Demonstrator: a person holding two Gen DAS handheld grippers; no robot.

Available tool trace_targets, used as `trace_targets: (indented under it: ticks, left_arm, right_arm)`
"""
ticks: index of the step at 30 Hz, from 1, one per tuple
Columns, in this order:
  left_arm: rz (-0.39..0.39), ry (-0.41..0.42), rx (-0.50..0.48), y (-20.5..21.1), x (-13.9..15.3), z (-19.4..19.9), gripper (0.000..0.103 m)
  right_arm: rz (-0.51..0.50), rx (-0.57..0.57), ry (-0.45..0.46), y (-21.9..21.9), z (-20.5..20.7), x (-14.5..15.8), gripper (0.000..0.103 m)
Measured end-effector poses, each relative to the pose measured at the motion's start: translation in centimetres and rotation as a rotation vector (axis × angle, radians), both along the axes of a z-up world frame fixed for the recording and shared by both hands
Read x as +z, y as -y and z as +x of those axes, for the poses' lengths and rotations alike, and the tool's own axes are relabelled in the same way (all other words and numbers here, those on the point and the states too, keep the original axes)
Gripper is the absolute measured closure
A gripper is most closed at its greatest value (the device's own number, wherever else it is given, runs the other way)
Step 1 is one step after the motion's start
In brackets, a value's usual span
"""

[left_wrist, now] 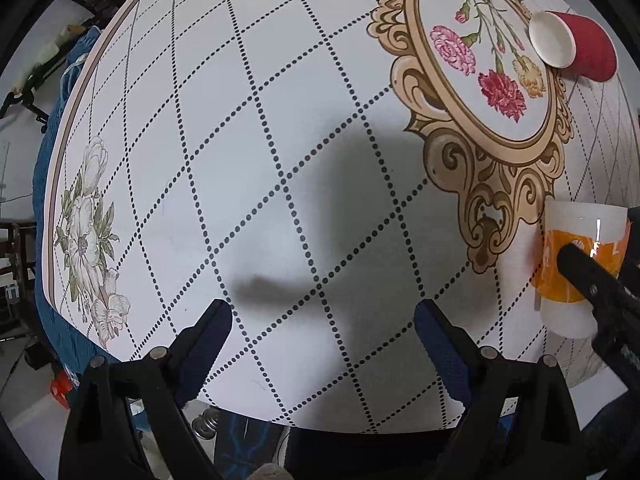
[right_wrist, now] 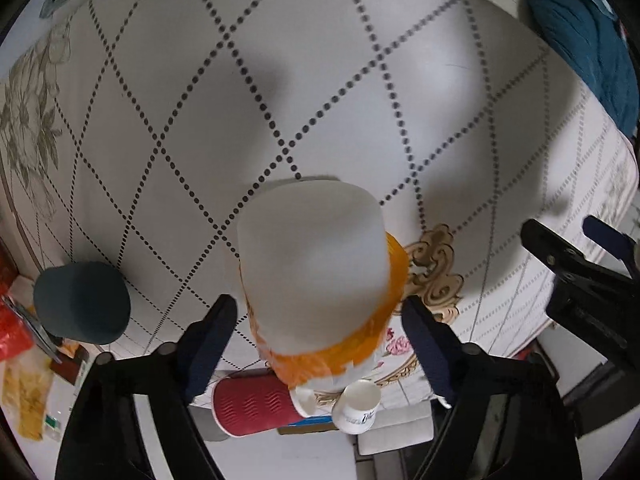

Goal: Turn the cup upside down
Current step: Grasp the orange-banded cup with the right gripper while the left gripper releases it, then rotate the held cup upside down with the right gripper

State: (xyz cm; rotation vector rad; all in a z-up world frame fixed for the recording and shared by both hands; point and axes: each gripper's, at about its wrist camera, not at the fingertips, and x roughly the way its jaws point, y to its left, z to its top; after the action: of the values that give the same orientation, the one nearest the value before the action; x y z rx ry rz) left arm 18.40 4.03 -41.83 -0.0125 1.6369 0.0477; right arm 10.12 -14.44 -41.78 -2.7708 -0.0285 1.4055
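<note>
Opposed wrist views (cup (left_wrist: 580, 268) shared)

Left gripper (left_wrist: 322, 316) jaws wide apart; right gripper (right_wrist: 320, 312) likewise.

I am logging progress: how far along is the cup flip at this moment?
Done: the right gripper has a finger on either side of the orange-banded cup; firm contact is unclear. In hand: the cup looks blurred, perhaps mid-turn; I cannot tell which end is up. Left: setting it mouth-down on the table. The left gripper is open and empty.

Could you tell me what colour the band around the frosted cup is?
Orange, around the frosted cup; clearest in the right wrist view.
</note>
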Motion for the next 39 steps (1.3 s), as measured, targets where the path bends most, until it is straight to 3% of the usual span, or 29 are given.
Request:
trace_targets:
  ticks: [2, 11, 18, 28, 39]
  left_arm:
    - [0.003, -0.003, 0.004, 0.0, -0.3, 0.0, 0.009]
    - [0.0, -0.007, 0.024, -1.9, -0.8, 0.0, 0.009]
    - [0.013, -0.002, 0.027, -3.5, 0.5, 0.9, 0.01]
    - [0.038, 0.007, 0.044, -6.0, 2.6, 1.7, 0.01]
    - [0.057, 0.034, 0.048, -6.6, 4.4, 1.4, 0.01]
  right_arm:
    - [-0.013, 0.015, 0.001, 0.0, 0.3, -0.6, 0.027]
    - [0.016, -0.034, -0.022, -0.5, 0.7, -0.8, 0.028]
    - [0.073, -0.281, -0.026, -3.2, 1.4, -0.3, 0.029]
    - [0.104, -0.921, -0.055, -8.4, 6.6, 0.9, 0.028]
    - [0.03, -1.681, -0.084, -9.4, 14.1, 0.8, 0.028]
